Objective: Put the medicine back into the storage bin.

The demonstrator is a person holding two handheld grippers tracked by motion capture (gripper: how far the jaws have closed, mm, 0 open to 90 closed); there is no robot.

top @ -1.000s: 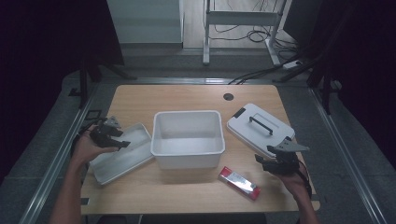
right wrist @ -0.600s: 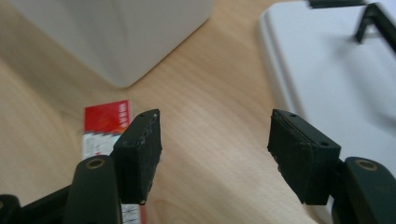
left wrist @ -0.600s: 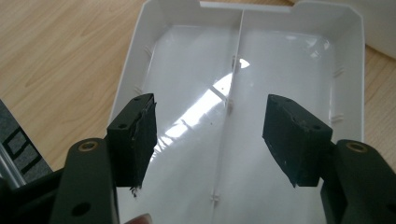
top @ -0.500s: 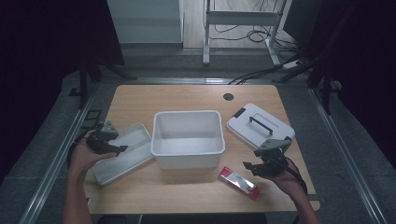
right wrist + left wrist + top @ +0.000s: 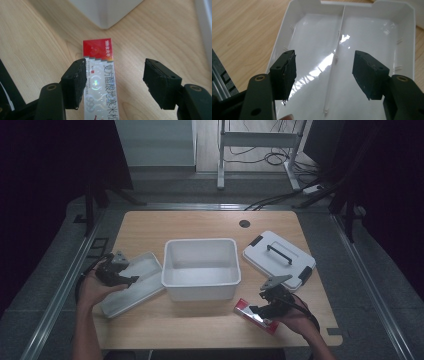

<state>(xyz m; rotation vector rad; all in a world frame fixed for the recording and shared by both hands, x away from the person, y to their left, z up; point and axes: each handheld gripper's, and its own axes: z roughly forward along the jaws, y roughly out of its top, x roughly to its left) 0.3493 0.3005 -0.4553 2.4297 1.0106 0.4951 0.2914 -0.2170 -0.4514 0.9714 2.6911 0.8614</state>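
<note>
Work looks barely begun: the right gripper (image 5: 113, 82) hangs wide over the red box (image 5: 101, 82) lying ungrasped on the table (image 5: 200, 225), while the left gripper (image 5: 324, 73) gapes, holding nothing, above the divided tray (image 5: 387, 37).

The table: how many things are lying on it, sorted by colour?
White: 3, namely the deep tub, the shallow divided tray and the lid with black handle and clips.
Red and silver: 1, the flat carton below the right gripper.
Total: 4.
</note>
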